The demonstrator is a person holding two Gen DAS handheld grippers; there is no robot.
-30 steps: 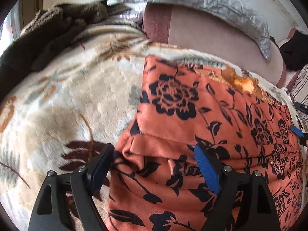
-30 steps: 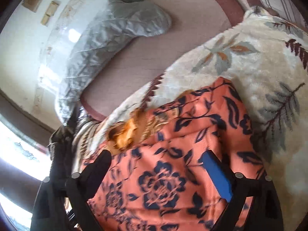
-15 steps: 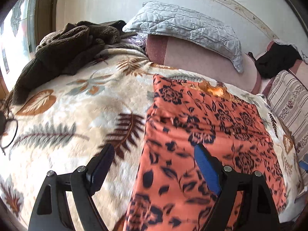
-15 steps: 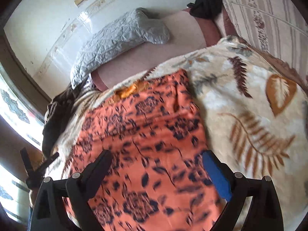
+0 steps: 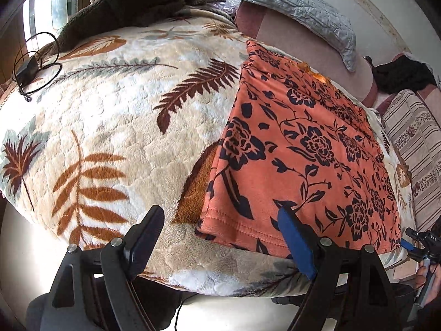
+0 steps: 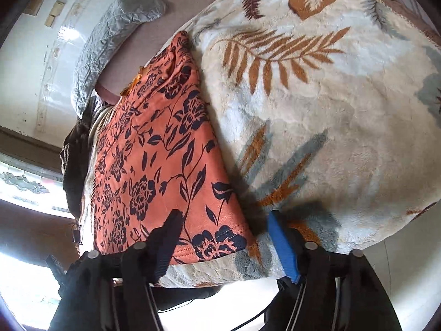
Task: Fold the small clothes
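Both grippers (image 5: 220,237) withdrew; blanket (image 5: 110,127) exposed.

Bed covered by cream leaf-print blanket (image 5: 115,115). Orange floral garment (image 5: 303,160) lies flat on it, right half of left-wrist frame, hem at the near edge. Brown fleece heap (image 5: 132,2) upper left, black cable with adapter (image 5: 30,66) far left, grey quilted pillow (image 5: 292,2) along the top.

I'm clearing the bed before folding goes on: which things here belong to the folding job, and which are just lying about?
Job: orange flowered garment, left gripper, right gripper.

Lying about: grey pillow, brown fleece, black cable, dark clothing. The leaf blanket is only the surface.
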